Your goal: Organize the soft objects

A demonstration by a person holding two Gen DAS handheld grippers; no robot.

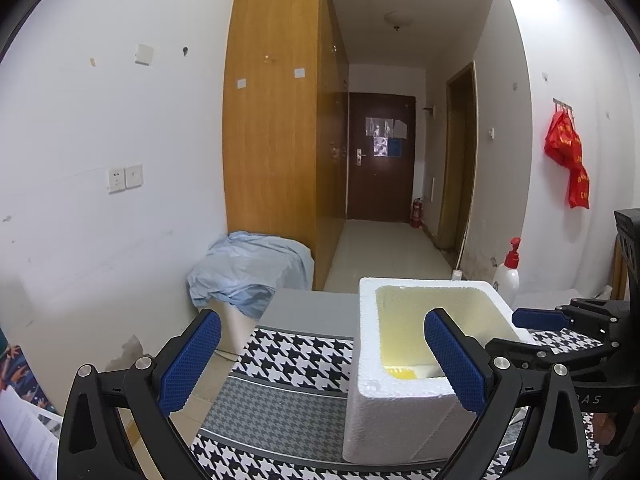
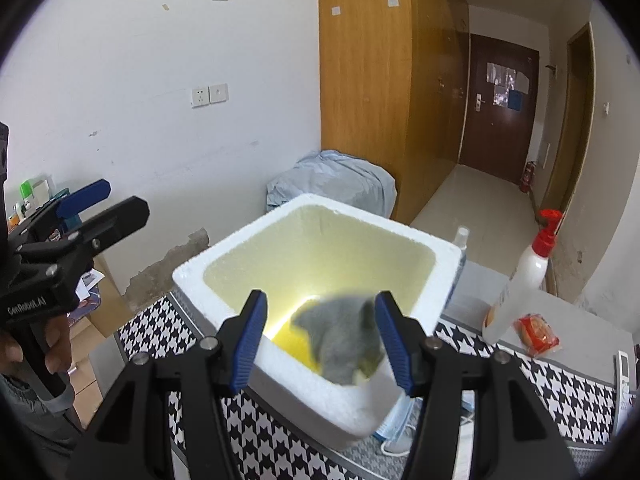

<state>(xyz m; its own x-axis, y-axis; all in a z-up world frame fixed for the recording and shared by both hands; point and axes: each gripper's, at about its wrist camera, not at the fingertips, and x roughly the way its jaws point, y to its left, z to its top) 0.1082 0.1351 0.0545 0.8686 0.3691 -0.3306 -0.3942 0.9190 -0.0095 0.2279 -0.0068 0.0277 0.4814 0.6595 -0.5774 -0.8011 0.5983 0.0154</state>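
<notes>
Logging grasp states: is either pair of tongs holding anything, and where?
Nothing is held. Both tongs are open; the blurred grey soft object sits free between the right tongs above the foam box.

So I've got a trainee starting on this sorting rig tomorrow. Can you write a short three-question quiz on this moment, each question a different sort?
1. True or false: the right gripper has its fingers clamped shut on the grey cloth.
2. Multiple choice: the pump bottle has a top that is A) blue B) red C) green.
3. Fill in: the foam box stands on a cloth with a black and white ______ pattern.

Key:
1. False. The fingers stand apart, and the cloth, blurred, is between them over the open box.
2. B.
3. Houndstooth.
</notes>
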